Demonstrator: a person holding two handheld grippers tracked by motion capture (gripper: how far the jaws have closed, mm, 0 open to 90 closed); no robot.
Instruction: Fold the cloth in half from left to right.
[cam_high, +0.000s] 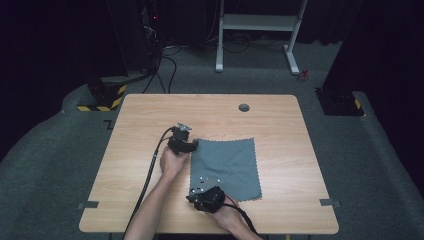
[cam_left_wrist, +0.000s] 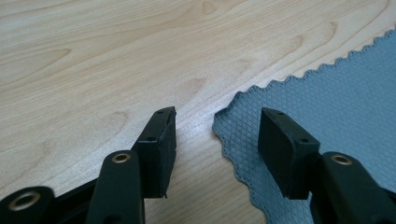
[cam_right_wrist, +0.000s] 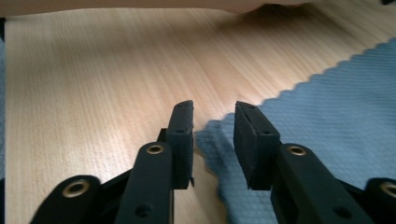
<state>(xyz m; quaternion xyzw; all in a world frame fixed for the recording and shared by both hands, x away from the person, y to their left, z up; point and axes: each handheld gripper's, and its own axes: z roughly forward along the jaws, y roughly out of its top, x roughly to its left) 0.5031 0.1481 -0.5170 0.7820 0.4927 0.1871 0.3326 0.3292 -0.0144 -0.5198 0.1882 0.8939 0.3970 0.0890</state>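
A grey-blue cloth (cam_high: 227, 162) with zigzag edges lies flat on the wooden table (cam_high: 145, 120). My left gripper (cam_high: 194, 146) sits at the cloth's far left corner. In the left gripper view the left gripper (cam_left_wrist: 219, 116) is open low over the table, one jaw over bare wood and the other over the cloth (cam_left_wrist: 336, 93), whose corner lies between them. My right gripper (cam_high: 193, 196) is at the near left corner. In the right gripper view the right gripper (cam_right_wrist: 214, 109) is open astride that corner of the cloth (cam_right_wrist: 336, 107), and its pads do not press it.
A round grey grommet (cam_high: 244, 107) sits in the table near its far edge. Tape marks (cam_high: 330, 202) lie near the front corners. On the floor beyond stand a white frame (cam_high: 260, 30), a black and yellow base (cam_high: 102, 97) and a black stand (cam_high: 340, 100).
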